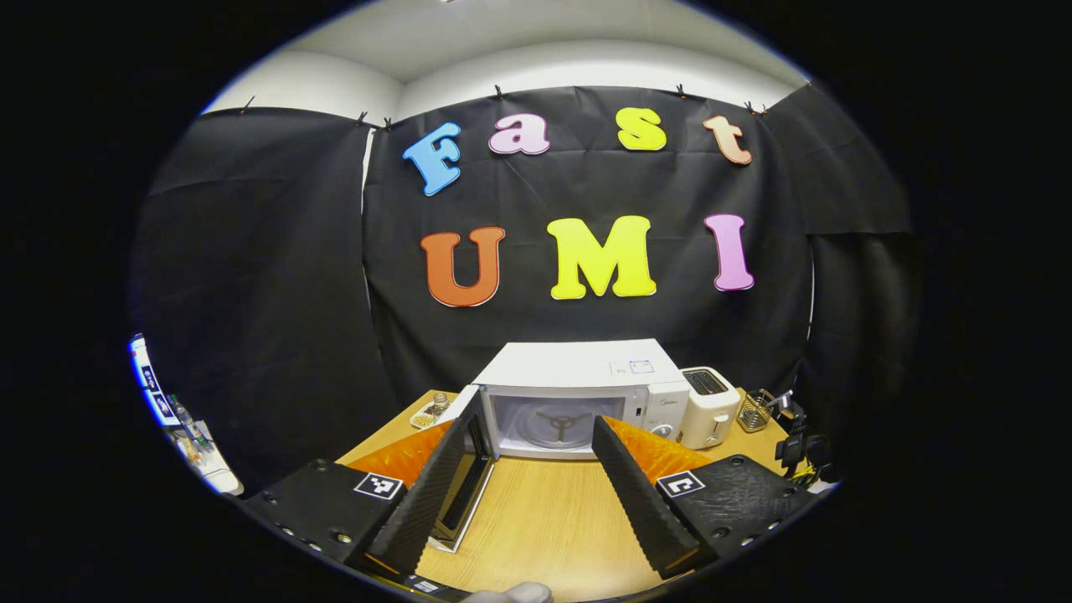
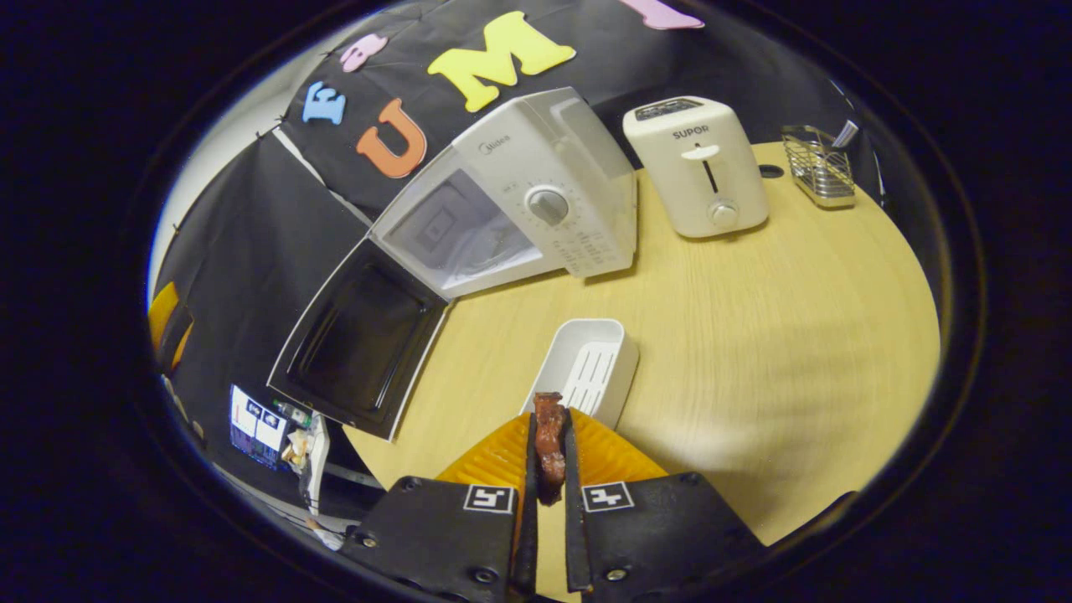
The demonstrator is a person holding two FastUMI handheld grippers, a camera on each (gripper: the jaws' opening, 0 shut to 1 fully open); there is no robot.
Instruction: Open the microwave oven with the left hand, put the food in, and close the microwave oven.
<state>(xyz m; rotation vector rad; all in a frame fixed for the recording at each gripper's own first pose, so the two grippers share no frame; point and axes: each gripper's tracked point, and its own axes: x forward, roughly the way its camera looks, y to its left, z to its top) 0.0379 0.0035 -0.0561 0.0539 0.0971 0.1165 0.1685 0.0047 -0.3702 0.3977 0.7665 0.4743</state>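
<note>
Jaws of right gripper [image 2: 548,444] pinching food [image 2: 548,435], white tray [image 2: 590,368] just ahead.

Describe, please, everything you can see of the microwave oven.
The microwave oven is a white, boxy countertop unit standing on the wooden table, left of the toaster. Its door, dark on the inside, is swung fully open to the left. The cavity looks empty, its turntable ring visible. A round dial sits on the control panel.

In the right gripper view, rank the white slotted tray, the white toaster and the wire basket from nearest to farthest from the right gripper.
1. White slotted tray, just ahead of the right gripper.
2. White toaster, farther back, right of the microwave.
3. Wire basket, at the table's far right edge.
</note>
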